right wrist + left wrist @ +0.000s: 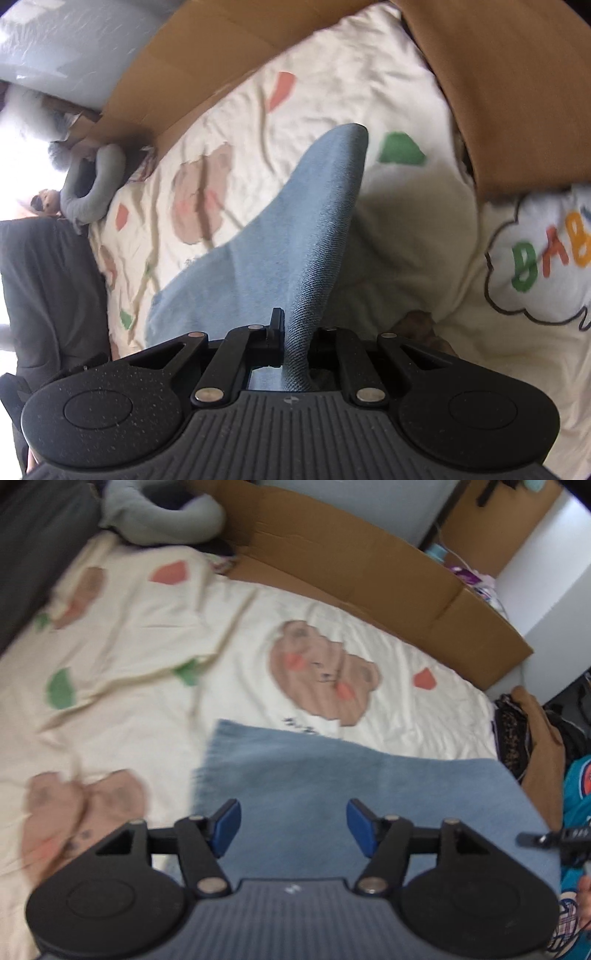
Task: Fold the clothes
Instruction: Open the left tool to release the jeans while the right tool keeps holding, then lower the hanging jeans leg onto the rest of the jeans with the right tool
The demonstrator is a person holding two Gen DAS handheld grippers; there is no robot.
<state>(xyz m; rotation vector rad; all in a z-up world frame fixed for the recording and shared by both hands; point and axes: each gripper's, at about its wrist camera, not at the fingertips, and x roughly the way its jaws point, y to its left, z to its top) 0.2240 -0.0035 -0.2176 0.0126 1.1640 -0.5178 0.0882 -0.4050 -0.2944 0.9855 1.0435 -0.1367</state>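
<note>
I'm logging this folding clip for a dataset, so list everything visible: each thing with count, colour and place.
denim garment: one, light blue, on the bed sheet, a fold pinched and lifted on the right
bed sheet: one, cream with bear, red and green prints, covering the bed
cardboard: one large piece, brown, along the bed's far edge
grey pillow: one, curved, at the bed's corner
dark grey cloth: one, beside the sheet
BABY cushion: one, white with coloured letters, by the cardboard in the right wrist view
left gripper: open over the garment
right gripper: shut on the garment's fold
</note>
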